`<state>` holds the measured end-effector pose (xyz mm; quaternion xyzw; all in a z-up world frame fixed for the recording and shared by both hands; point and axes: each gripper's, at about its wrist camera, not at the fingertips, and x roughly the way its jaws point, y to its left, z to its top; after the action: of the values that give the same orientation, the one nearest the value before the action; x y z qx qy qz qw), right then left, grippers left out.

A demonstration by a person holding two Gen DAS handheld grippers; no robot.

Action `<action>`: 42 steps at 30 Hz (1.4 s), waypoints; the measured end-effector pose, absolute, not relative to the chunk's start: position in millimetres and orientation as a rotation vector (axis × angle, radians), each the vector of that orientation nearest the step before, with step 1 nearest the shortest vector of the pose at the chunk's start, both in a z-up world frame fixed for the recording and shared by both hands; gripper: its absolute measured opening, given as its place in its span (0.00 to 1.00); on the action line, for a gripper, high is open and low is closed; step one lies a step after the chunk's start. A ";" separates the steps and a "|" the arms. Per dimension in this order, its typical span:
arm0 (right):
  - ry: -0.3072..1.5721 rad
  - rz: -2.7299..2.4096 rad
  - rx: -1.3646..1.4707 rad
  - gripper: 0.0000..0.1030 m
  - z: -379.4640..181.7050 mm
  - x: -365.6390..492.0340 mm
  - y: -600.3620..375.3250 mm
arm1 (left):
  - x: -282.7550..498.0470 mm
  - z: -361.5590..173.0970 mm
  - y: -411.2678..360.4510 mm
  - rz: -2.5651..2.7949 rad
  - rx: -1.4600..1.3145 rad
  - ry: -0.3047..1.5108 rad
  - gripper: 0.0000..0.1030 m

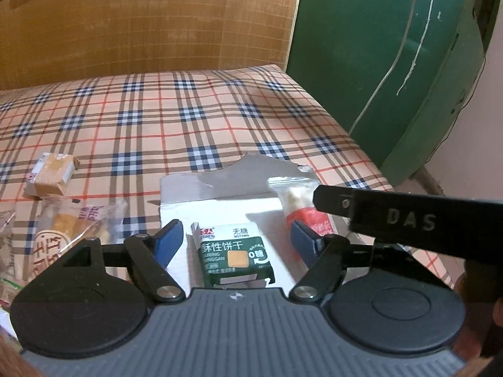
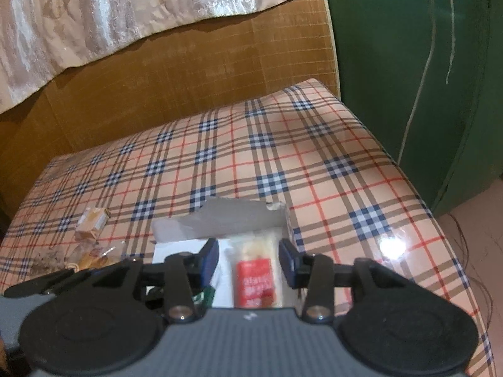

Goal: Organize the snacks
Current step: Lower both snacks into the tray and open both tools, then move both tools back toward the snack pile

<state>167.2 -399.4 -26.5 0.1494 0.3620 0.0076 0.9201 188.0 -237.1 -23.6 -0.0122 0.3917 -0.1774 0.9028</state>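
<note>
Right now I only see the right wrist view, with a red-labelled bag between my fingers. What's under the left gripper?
Observer: A green biscuit packet lies flat in the white box, between the fingers of the left gripper.
Operator: Is it gripped?
Observer: No. Those fingers stand open, with a gap to the packet on each side.

Glossy plaid tablecloth [image 2: 314, 163]; torn grey cardboard box [image 1: 220, 185]; shiny plastic snack packets [image 1: 234, 251].
</note>
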 end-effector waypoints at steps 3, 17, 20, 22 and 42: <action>0.728 0.014 0.299 0.40 -21.2 159.9 -398.3 | 181.9 -16.0 -230.8 -0.342 -0.009 0.808 0.99; 0.698 -0.015 0.307 0.58 1.0 99.2 -384.1 | 130.2 15.7 -184.2 -0.245 0.029 0.813 1.00; 0.695 -0.014 0.303 0.60 3.9 87.4 -376.1 | 117.1 18.4 -173.0 -0.232 0.036 0.807 1.00; 0.695 -0.009 0.296 0.63 5.0 79.9 -369.1 | 109.5 18.7 -166.3 -0.220 0.024 0.808 1.00; 0.724 0.066 0.316 0.66 -8.0 35.3 -308.9 | 68.0 8.7 -98.5 -0.106 -0.009 0.806 1.00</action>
<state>35.3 -308.9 -8.0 0.1537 0.3526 0.0323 0.9225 68.0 -98.5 8.7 -0.0043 0.3922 -0.0518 0.9184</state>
